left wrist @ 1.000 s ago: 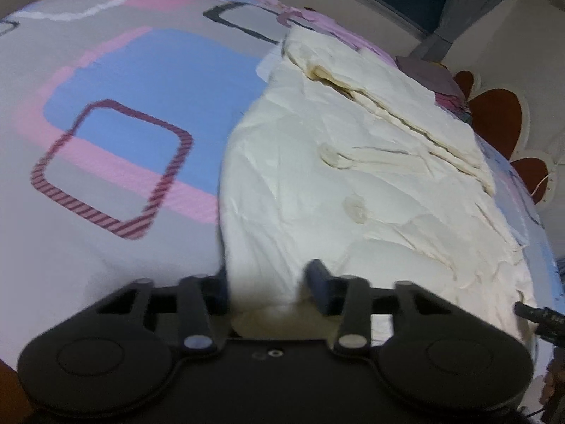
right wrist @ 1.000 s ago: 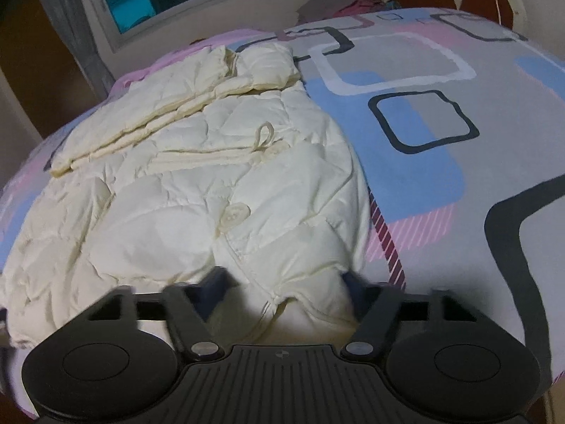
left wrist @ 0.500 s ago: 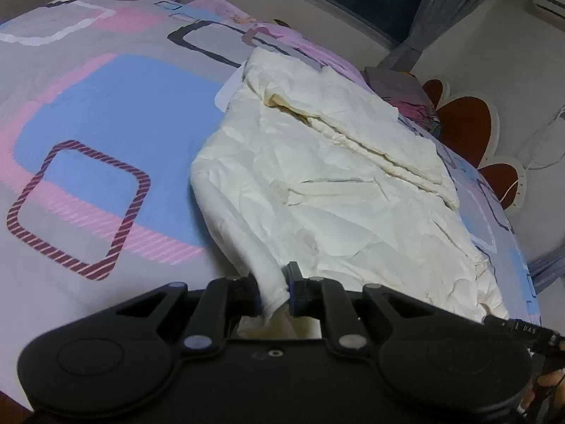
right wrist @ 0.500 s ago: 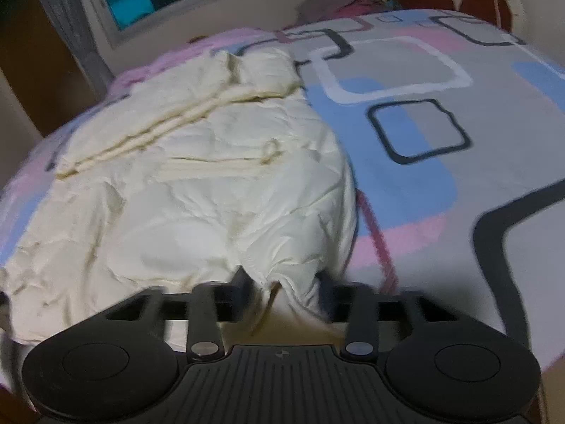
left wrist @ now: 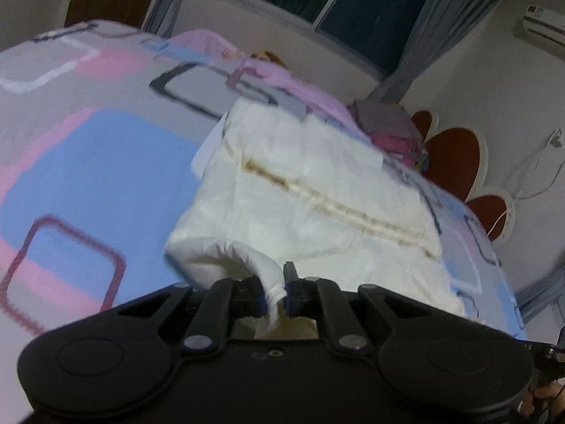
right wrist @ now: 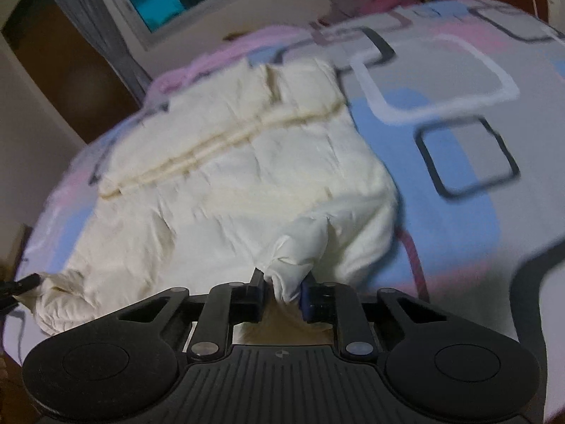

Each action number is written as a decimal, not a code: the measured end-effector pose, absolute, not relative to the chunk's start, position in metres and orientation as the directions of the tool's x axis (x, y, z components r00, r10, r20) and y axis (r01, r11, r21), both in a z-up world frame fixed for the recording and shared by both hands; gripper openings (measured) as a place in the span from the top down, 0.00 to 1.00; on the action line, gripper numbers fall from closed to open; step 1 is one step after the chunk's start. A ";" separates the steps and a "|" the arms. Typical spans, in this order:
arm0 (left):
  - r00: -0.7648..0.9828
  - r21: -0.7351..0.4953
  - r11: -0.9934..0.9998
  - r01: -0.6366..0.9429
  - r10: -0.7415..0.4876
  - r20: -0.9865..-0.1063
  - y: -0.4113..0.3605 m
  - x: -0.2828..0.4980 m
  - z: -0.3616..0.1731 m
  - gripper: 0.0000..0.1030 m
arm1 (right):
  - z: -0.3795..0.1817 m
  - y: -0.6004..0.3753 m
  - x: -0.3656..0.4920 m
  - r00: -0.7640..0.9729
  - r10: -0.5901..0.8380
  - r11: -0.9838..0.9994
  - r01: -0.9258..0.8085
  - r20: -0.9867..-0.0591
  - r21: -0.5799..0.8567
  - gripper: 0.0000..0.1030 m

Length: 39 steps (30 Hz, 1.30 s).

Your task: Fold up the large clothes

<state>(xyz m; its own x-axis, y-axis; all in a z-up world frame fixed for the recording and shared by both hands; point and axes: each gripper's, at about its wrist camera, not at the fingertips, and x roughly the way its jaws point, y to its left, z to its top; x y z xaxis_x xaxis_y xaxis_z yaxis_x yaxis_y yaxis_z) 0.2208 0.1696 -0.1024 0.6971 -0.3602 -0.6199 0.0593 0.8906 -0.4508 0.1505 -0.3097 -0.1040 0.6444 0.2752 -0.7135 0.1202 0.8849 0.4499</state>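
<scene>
No writing is legible. The cream jacket (left wrist: 303,190) lies on the patterned bed (left wrist: 88,162). Both the left gripper (left wrist: 273,288) and right gripper (right wrist: 282,291) have just closed their jaws on its near hem, now lifted off the bed.

Jacket (left wrist: 310,190) on bed (left wrist: 88,162)

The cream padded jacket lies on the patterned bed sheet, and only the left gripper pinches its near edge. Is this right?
Not quite. Both pinch it: the right wrist view shows the right gripper also shut on the cream padded jacket.
</scene>
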 end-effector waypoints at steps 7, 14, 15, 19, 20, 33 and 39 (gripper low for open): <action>0.726 -0.454 0.890 0.050 -0.344 -0.595 0.160 0.266 -0.093 0.93 | -0.084 -0.321 0.202 0.689 0.294 0.865 0.104 -0.662 0.491 0.83; 0.754 -0.441 0.896 0.048 -0.322 -0.573 0.149 0.325 -0.083 0.93 | -0.074 -0.329 0.267 0.725 0.284 0.865 0.089 -0.628 0.494 0.84; 0.757 -0.436 0.899 0.048 -0.317 -0.571 0.147 0.334 -0.082 0.93 | -0.074 -0.330 0.276 0.729 0.281 0.865 0.089 -0.624 0.494 0.85; 0.771 -0.416 0.908 0.043 -0.295 -0.564 0.138 0.369 -0.080 0.93 | -0.075 -0.338 0.314 0.745 0.260 0.861 0.108 -0.614 0.496 0.85; 0.776 -0.409 0.912 0.038 -0.285 -0.563 0.136 0.377 -0.080 0.93 | -0.076 -0.341 0.324 0.750 0.255 0.859 0.113 -0.610 0.499 0.85; 0.788 -0.281 0.957 -0.066 -0.122 -0.603 0.106 0.493 -0.085 0.93 | -0.093 -0.367 0.451 0.742 0.215 0.828 0.206 -0.634 0.521 0.85; 0.771 -0.235 0.966 -0.105 -0.070 -0.633 0.096 0.528 -0.101 0.93 | -0.116 -0.378 0.486 0.721 0.193 0.813 0.263 -0.666 0.520 0.85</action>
